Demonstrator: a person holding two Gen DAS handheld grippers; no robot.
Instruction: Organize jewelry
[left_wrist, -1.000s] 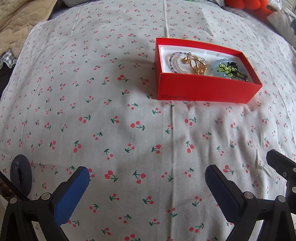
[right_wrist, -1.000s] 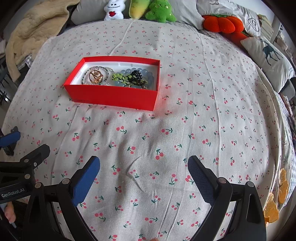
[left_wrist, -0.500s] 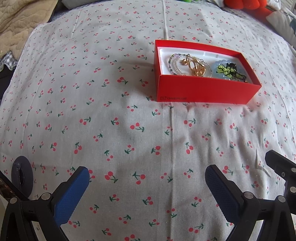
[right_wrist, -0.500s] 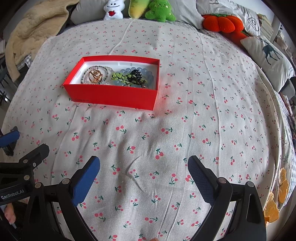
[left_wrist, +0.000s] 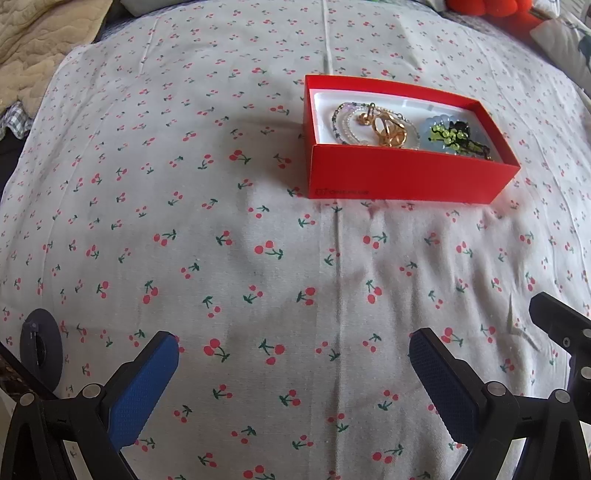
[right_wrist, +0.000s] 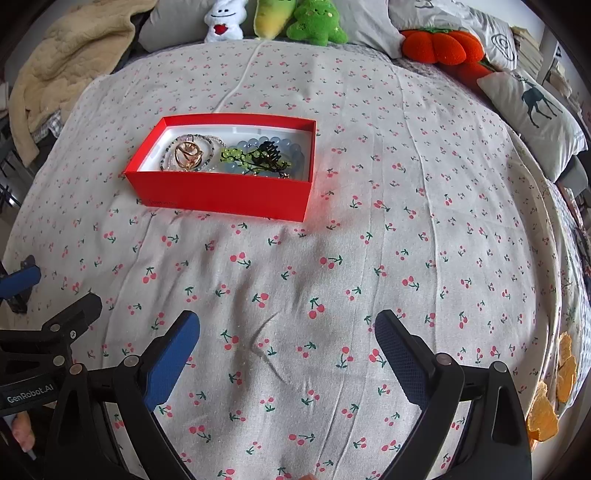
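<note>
A red box (left_wrist: 399, 181) (right_wrist: 221, 194) with a white lining sits on the cherry-print bedspread. Inside lie a gold brooch (left_wrist: 388, 129) (right_wrist: 188, 155) on beaded bracelets (left_wrist: 341, 123) at the left, and a pale blue bead bracelet (left_wrist: 476, 138) with green beads (left_wrist: 443, 134) (right_wrist: 236, 155) and a black hair claw (right_wrist: 267, 151) at the right. My left gripper (left_wrist: 293, 354) is open and empty, well short of the box. My right gripper (right_wrist: 286, 336) is open and empty, below the box's right end.
The bedspread (right_wrist: 406, 240) covers the bed. Plush toys (right_wrist: 277, 18), an orange pumpkin cushion (right_wrist: 439, 46) and a deer pillow (right_wrist: 532, 110) line the far and right edges. A beige blanket (right_wrist: 66, 55) lies at the far left. The left gripper's body shows in the right wrist view (right_wrist: 44, 332).
The box sits slightly lower and nearer in both views; both grippers have eased forward a little. Both stay open and empty.
</note>
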